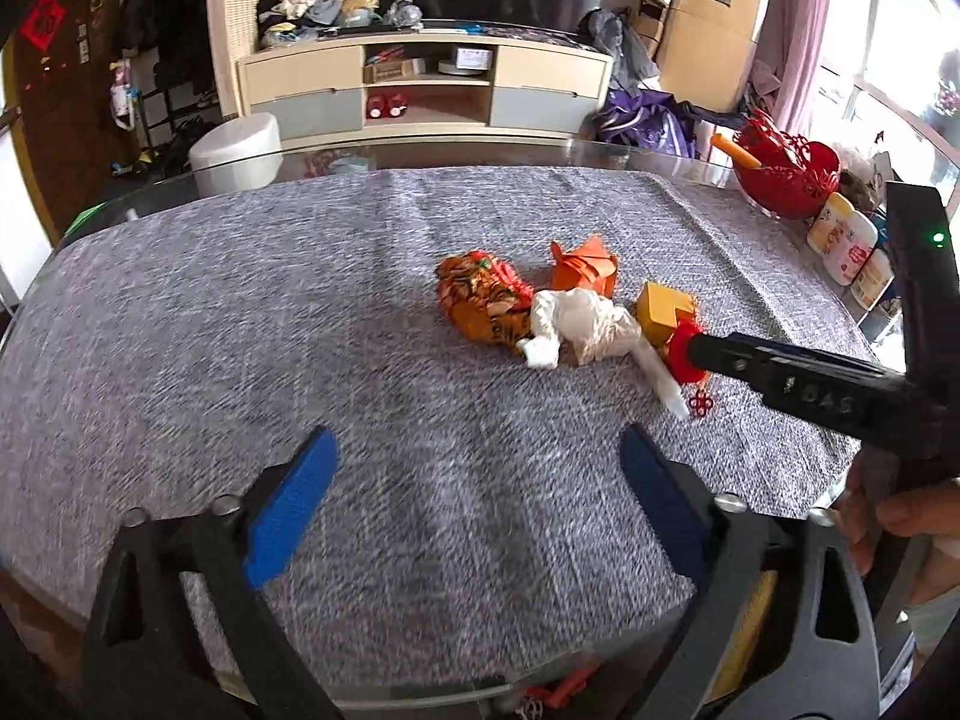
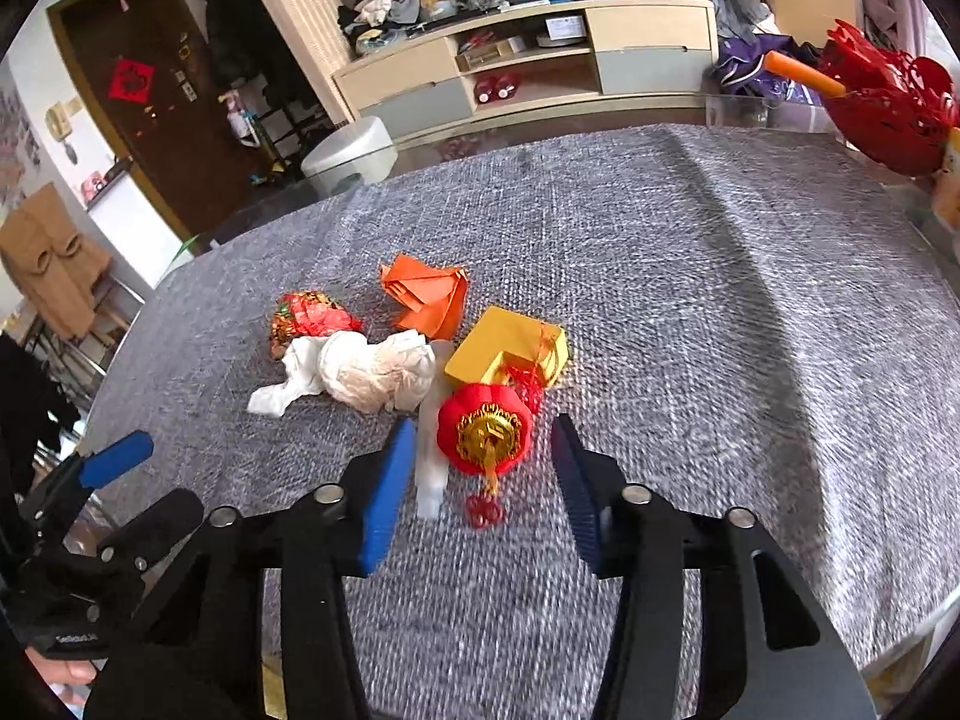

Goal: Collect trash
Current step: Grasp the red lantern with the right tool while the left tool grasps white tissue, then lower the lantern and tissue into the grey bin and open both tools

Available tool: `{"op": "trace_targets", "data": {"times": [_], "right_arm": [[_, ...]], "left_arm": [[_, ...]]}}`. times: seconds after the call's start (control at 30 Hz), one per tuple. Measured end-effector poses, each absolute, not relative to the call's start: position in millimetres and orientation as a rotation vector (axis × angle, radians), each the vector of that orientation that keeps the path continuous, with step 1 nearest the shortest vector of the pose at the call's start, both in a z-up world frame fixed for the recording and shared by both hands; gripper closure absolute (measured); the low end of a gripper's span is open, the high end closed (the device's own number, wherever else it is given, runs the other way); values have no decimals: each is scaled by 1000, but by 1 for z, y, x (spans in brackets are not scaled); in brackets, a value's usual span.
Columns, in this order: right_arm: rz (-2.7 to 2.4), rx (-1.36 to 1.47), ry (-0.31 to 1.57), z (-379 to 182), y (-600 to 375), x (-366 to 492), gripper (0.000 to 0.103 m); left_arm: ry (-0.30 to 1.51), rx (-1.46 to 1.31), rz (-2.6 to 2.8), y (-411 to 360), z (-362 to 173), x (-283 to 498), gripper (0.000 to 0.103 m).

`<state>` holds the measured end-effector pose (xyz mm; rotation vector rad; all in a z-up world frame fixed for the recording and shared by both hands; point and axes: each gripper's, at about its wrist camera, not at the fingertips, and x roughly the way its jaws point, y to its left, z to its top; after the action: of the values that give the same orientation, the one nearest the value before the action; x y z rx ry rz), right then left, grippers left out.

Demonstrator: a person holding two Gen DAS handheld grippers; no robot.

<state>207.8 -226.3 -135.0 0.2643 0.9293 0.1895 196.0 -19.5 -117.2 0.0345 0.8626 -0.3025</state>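
The trash sits bunched in the middle of the grey tablecloth (image 2: 690, 252): a crumpled white tissue wad (image 2: 366, 375), a printed orange wrapper (image 1: 480, 303), a folded orange paper (image 2: 429, 297), a yellow box (image 2: 510, 348), a pale plastic tube (image 2: 429, 456) and a small red lantern ornament (image 2: 485, 435) with a gold cap. The right gripper (image 2: 480, 480) has its 2 blue fingers apart, standing on either side of the lantern and tube without pressing either, so nothing is held. The left gripper (image 1: 480, 480) hangs wide apart over bare cloth, well short of the pile. The main risk is a muddled pinch: closing now would probably catch lantern and tube together, and the round lantern could squirt out forward. Its red tassel (partly draped on the yellow box) might also drag that box along. Loose tissue could unravel if grabbed by an edge.
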Motion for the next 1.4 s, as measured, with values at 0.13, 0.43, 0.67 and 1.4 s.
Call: {"op": "trace_targets", "data": {"times": [0.13, 0.43, 0.67, 1.4], "right_arm": [[186, 266, 938, -141, -228, 212, 58], [210, 244, 930, -142, -223, 214, 65], [189, 195, 918, -139, -220, 207, 65], [195, 187, 800, -73, -221, 119, 65]], "left_arm": [[882, 26, -340, -27, -121, 211, 32], [911, 14, -406, -43, -138, 240, 58], [899, 19, -426, -48, -143, 249, 89], [797, 33, -407, -31, -79, 142, 102]]}}
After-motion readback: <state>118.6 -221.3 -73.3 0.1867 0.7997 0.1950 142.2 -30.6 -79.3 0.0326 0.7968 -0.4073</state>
